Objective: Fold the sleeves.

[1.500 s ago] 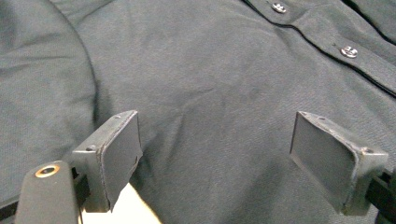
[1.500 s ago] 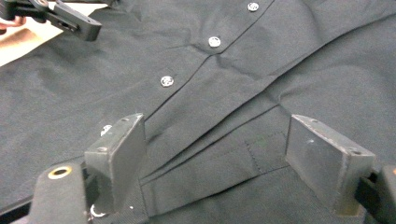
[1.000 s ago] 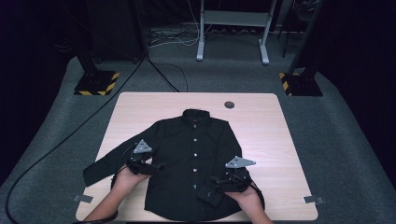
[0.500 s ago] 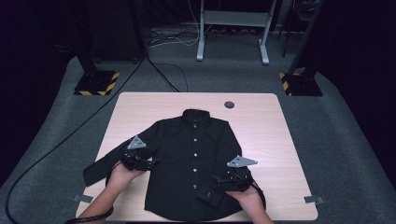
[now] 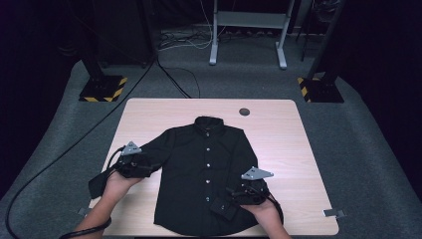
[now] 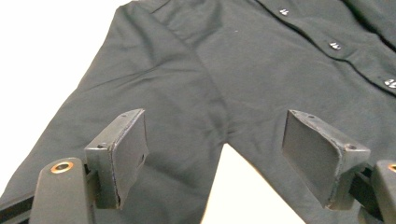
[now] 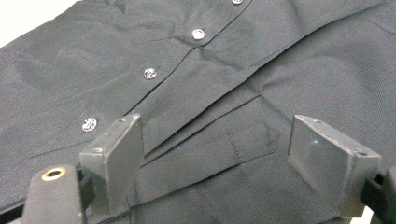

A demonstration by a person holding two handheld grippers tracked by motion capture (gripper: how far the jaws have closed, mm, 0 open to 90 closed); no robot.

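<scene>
Left hand-held gripper (image 5: pixel 135 163) shifted outward over shirt (image 5: pixel 209 169) sleeve, open

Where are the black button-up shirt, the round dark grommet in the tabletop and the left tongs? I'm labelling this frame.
Black button-up shirt (image 5: pixel 199 179), high view, front panel.
Round dark grommet (image 5: pixel 244 111), high view, its centre.
Left tongs (image 6: pixel 215 154), left gripper view, midway between the tips.

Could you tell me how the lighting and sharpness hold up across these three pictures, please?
High view: soft overall, the room around the table very dark, the black shirt nearly featureless. Left gripper view: the bare tabletop is blown out to white, while the shirt's seams and folds read clearly. Right gripper view: evenly lit, the weave and the buttons fairly sharp, the near jaws slightly soft.
</scene>
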